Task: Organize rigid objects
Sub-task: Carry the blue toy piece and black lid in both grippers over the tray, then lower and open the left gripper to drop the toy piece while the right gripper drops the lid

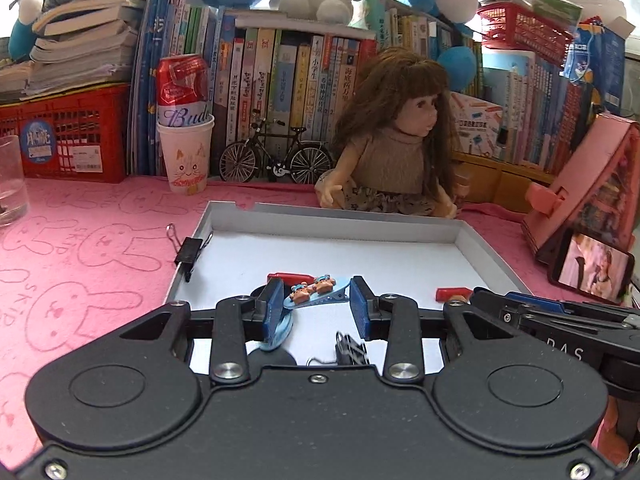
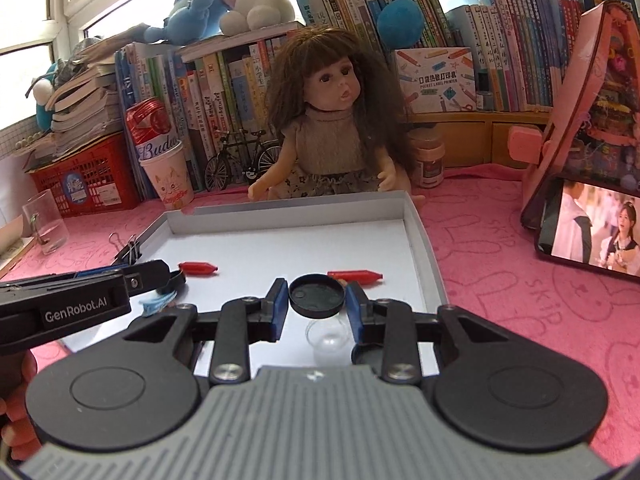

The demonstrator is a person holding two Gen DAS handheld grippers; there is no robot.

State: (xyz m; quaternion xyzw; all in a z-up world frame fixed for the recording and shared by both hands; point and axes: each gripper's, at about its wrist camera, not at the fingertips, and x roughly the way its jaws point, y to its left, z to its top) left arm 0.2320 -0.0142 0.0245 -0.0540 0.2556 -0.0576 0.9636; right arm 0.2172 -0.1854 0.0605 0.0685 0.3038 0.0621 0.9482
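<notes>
Blue hair clip [image 1: 316,294] with two small bear figures sits between the blue pads of the left gripper [image 1: 318,300], over the white tray floor. Both pads press on the clip's ends, so the clip is gripped. A second pale blue piece [image 1: 278,330] hangs below the left pad; its link to the clip is unclear.

Right gripper [image 2: 318,296] is clamped on a black round lid [image 2: 317,295], one pad touching each side. Under it, a clear glass vessel [image 2: 330,338], partly hidden. Whether lid and vessel touch cannot be told.

On the tray [image 2: 420,236] floor: two red crayon-like pieces, one left [image 2: 198,268], one right [image 2: 356,276], well apart. A black binder clip [image 1: 191,249] is clipped onto the tray's left wall. Another binder clip [image 1: 352,350] lies on the floor near the left gripper's body.

Tray rests on a pink bunny-print cloth [image 1: 80,248]. Behind its far wall sits a doll [image 2: 332,120]. Left of the doll: model bicycle [image 1: 276,156], paper cup [image 1: 186,152] holding a red can [image 1: 182,80], red crate [image 1: 68,136]. Phone [image 2: 592,232] with lit screen at right. Books [image 1: 280,76] line the back.
</notes>
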